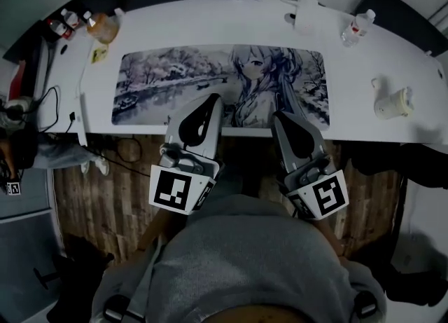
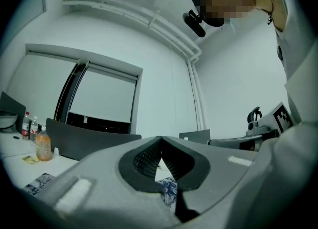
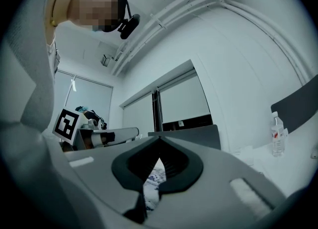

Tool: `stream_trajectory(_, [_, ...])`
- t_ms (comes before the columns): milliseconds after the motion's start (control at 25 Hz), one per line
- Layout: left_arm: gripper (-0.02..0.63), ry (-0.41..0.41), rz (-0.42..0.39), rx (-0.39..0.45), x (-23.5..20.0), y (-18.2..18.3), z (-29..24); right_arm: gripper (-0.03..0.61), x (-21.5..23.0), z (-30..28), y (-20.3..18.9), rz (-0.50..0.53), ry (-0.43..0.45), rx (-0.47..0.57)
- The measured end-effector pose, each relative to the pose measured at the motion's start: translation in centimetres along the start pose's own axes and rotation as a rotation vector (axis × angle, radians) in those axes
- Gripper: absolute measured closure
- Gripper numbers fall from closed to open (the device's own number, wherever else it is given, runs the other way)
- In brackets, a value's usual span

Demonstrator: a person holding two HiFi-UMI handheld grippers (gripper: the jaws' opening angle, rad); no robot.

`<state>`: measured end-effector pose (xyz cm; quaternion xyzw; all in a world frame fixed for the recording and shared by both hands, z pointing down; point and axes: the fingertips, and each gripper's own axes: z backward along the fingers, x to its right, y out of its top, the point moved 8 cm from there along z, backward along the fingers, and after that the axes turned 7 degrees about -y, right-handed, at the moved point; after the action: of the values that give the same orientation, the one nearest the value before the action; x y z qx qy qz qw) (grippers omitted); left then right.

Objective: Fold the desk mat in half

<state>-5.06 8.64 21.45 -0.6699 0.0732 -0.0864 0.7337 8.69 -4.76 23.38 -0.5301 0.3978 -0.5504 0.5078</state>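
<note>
Head view is showing the desk mat (image 1: 175, 83) lying flat and fully unfolded on the white desk (image 1: 210, 27), with its long near edge running along the desk's front. The left tool (image 1: 214, 97) is pointing over the mat's near strip at about mid-length. The right tool (image 1: 279, 116) is pointing at the same strip, further toward the mat's right end. Both tools are sitting with their jaws together and nothing clamped, so the fold is not yet begun.

To do this step well, I would be opening both jaws first. The two tools are also looking bunched, so spreading them toward the mat's near corners should keep the middle from sagging. Each should be pinching only the mat's near edge. Raising both sides evenly and laying that edge onto the mat's far edge, corner to corner, should be giving a square fold.

The left gripper view is looking level along the left tool (image 2: 160, 139) and is showing the ribbed pads meeting at the tip. Only a sliver of the mat's print (image 2: 169, 192) is peeking through the gap below them. The orange bottle (image 2: 43, 144) is standing beyond the mat's left end. The right gripper view is showing the right tool (image 3: 160, 148) closed the same way, with a scrap of print (image 3: 152, 179) beneath it. A clear bottle (image 3: 277, 134) is standing beyond the mat's right end. Neither gripper view is showing the mat's edge or how the tools are spaced along it; only the head view is giving that.
</note>
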Motion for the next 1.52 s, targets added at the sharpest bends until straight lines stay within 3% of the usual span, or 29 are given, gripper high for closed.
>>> stream_trajectory(440, [0.617,-0.055,0.022,-0.013,-5.7,-0.9,-5.4,0.577,2.9,-5.8,-0.5,0.006,-0.066,-0.021])
stream_trajectory(800, [0.617,-0.151,0.045,-0.03,-8.0,-2.0,-9.6,0.577,5.1,-8.4,-1.1,0.014,-0.145,-0.021])
stream_trajectory(1200, [0.615,-0.267,0.05,-0.03,-7.1,-2.9,-14.5,0.577,8.9,-7.4,-1.2,0.012,-0.253,-0.042])
stream_trajectory(1520, [0.616,-0.427,0.016,-0.088,-5.2,-3.9,-19.9,0.577,12.2,-4.9,-1.1,0.038,-0.385,-0.055])
